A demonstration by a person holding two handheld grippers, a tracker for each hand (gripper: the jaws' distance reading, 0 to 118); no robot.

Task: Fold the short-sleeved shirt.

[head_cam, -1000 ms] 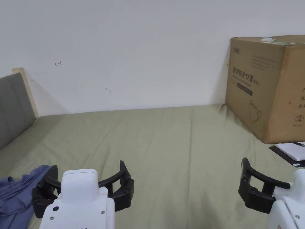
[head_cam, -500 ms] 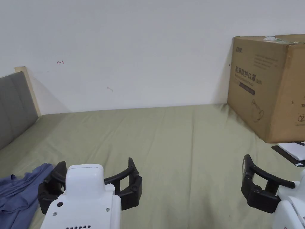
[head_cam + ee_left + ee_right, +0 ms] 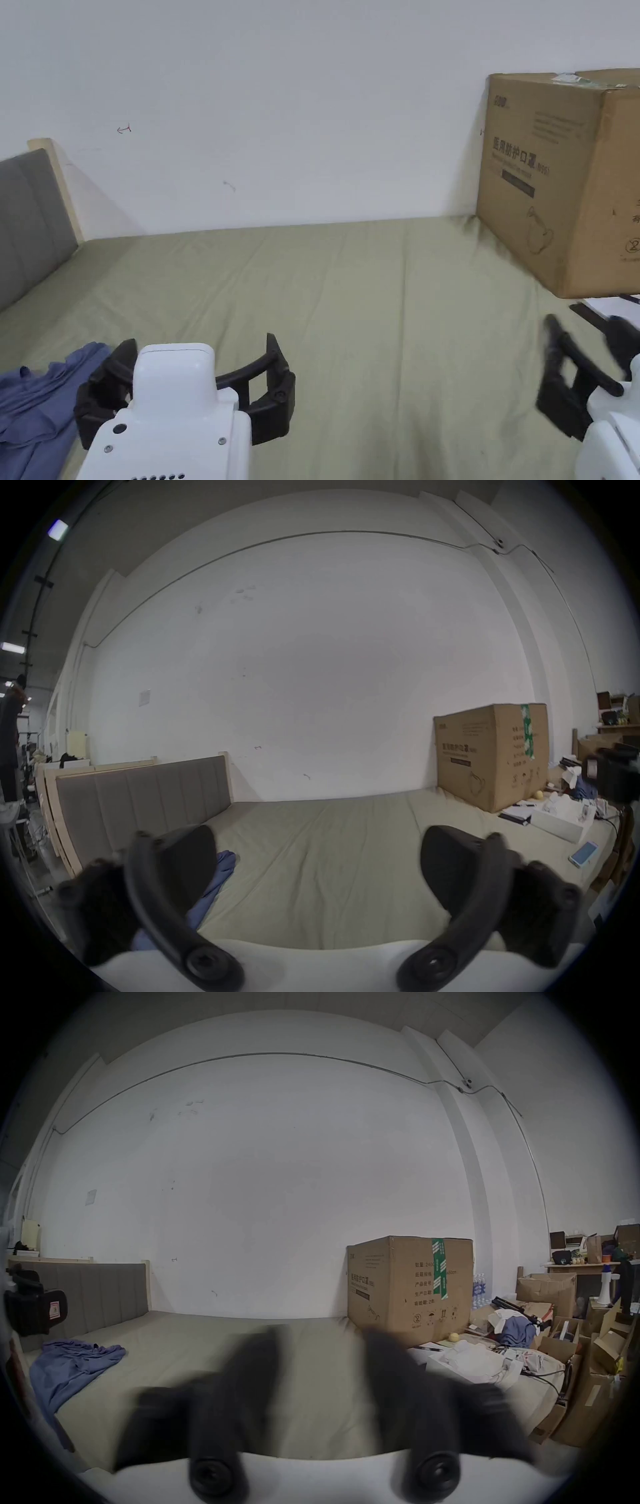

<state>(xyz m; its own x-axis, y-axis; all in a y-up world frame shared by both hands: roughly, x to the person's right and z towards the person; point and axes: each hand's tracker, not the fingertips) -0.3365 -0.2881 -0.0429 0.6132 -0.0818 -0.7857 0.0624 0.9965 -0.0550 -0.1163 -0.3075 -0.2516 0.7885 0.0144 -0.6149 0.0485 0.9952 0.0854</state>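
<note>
Right tongs (image 3: 584, 350) narrower, blurred, empty.

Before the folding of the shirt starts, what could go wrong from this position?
1. The crumpled blue shirt lies bunched at the left edge of the olive-green bed sheet; a pinch may catch several layers at once.
2. The left tongs are open beside the shirt, but the right tongs are blurred and far from it, so spreading needs a long reach.
3. The big brown cardboard box limits flat space on the right.
</note>
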